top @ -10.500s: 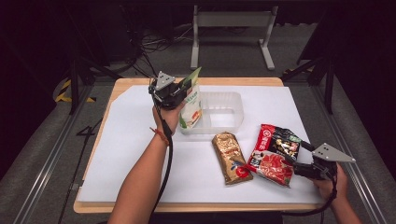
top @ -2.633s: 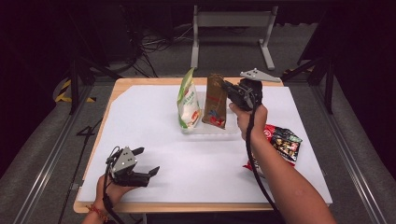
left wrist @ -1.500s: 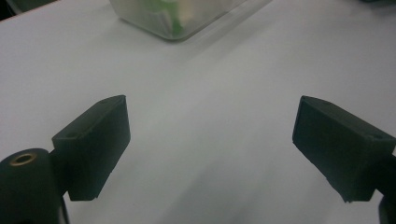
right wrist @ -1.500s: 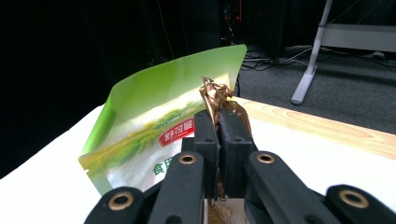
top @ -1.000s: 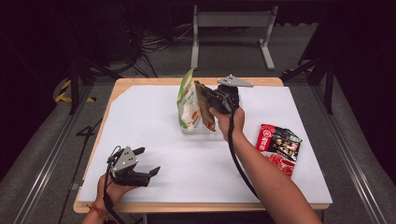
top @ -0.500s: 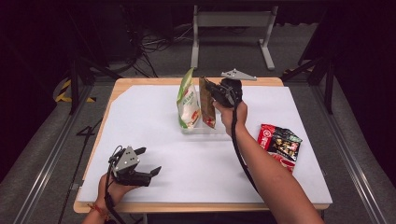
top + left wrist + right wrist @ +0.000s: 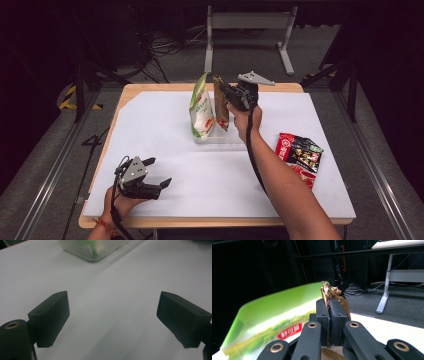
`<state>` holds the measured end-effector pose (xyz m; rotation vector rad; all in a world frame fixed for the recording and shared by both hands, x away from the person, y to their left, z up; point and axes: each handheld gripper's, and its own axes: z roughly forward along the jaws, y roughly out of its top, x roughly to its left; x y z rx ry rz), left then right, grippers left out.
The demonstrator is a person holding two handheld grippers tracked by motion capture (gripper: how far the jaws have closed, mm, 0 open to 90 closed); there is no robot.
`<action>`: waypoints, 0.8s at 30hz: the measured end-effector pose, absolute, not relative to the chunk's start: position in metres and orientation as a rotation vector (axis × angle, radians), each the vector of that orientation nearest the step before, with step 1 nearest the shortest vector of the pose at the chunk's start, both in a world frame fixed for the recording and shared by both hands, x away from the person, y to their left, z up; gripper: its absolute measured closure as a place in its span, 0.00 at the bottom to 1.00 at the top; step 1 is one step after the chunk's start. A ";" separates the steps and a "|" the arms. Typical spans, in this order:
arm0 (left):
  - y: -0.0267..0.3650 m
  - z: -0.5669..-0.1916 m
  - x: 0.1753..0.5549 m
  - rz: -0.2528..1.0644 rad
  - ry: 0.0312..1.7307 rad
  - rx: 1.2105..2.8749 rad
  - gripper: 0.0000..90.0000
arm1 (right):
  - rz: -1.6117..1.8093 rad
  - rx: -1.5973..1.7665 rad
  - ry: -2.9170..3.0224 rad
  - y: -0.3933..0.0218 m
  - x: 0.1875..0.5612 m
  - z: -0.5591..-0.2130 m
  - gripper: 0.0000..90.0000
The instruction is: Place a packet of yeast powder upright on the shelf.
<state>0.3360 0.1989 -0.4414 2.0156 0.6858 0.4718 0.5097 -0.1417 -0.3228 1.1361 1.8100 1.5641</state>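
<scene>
Your right gripper (image 7: 226,93) pinches the top of the brown pouch (image 7: 220,103) — it stands in the clear bin (image 7: 220,137) beside the green bag (image 7: 201,106). Your left gripper (image 7: 159,173) rests wide, holding nothing.

No legible txt: red label on green pouch (image 7: 274,327) and print on red packet (image 7: 298,152) too blurred.

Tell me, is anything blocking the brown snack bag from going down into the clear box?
Nothing visible blocks it. The right gripper holds the brown bag upright in the clear box, right beside the green bag already standing there.
</scene>
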 end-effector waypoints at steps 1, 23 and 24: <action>0.199 -0.441 0.336 0.471 0.688 2.016 0.13 | 1.571 1.134 1.819 -0.143 0.508 -0.326 0.97; 0.197 -0.441 0.336 0.480 0.695 2.030 0.13 | 1.545 0.988 1.971 -0.152 0.470 -0.354 0.95; 0.197 -0.441 0.336 0.480 0.694 2.032 0.13 | 1.542 0.982 1.979 -0.152 0.469 -0.354 0.95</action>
